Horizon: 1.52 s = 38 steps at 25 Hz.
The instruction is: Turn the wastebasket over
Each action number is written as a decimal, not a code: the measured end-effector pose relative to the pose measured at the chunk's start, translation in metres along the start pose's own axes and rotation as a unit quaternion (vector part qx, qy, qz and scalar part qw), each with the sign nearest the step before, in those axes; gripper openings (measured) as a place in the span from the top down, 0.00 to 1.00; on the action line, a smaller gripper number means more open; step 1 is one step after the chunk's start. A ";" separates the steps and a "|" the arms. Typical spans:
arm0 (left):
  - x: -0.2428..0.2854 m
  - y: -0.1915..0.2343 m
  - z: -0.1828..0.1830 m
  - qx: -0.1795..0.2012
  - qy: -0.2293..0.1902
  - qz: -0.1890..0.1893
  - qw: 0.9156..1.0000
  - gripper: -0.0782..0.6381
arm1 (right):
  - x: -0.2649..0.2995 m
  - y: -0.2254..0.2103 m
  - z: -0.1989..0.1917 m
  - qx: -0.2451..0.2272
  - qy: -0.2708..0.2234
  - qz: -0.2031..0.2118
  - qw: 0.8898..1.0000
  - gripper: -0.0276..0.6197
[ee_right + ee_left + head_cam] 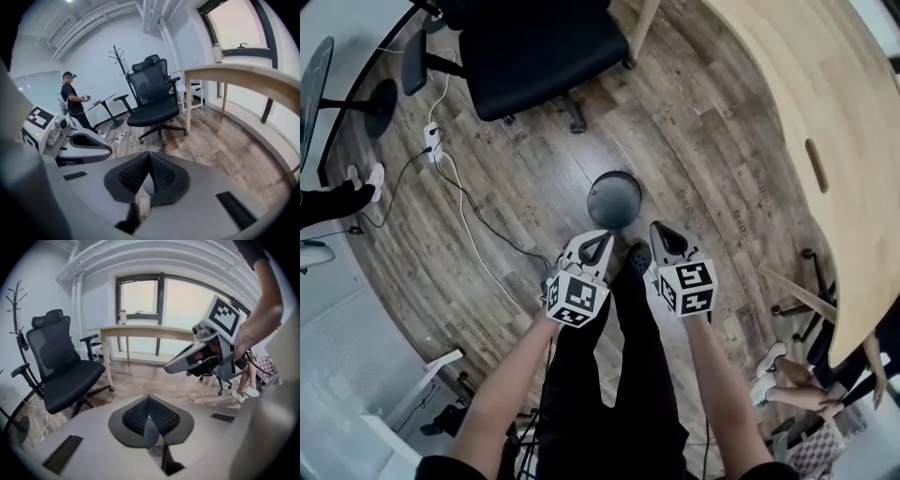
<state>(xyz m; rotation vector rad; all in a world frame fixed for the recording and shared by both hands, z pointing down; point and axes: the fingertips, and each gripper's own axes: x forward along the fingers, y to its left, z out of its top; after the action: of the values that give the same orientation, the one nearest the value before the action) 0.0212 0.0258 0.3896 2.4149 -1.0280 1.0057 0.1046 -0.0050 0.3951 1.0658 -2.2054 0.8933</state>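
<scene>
I held two grippers, and both were closed on nothing. The left gripper (596, 242) had its jaws pressed together, and the right gripper (667, 236) too. One wastebasket (614, 199) stood on the wooden floor (534, 206), just ahead of both tips and touched by neither. One office chair (534, 42) stood beyond it, cut off by the edge. I could not tell if the mouth or the bottom of the basket faced up.

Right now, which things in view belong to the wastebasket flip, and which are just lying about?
Job:
wastebasket
left gripper, shut, empty
right gripper, shut, empty

Lying about:
office chair
power strip
wooden desk
coat stand
</scene>
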 end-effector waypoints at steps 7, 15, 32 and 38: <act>-0.086 0.018 0.092 -0.095 -0.070 0.025 0.993 0.87 | -0.086 0.035 0.095 -0.028 -0.070 0.006 0.997 0.91; -0.185 0.044 0.182 -0.117 -0.132 -0.008 0.984 0.87 | -0.166 0.082 0.186 -0.057 -0.140 0.002 0.988 0.91; -0.315 0.084 0.259 -0.127 -0.248 -0.041 0.959 0.87 | -0.268 0.164 0.276 -0.082 -0.264 -0.042 0.960 0.91; -0.328 0.086 0.260 -0.113 -0.244 -0.048 0.962 0.87 | -0.270 0.181 0.278 -0.082 -0.270 -0.043 0.958 0.91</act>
<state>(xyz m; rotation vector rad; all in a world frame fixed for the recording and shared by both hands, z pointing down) -0.0778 -0.0097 -0.0247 2.5388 -1.0895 0.2357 0.0574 -0.0010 -0.0295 1.4380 -2.5841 0.3960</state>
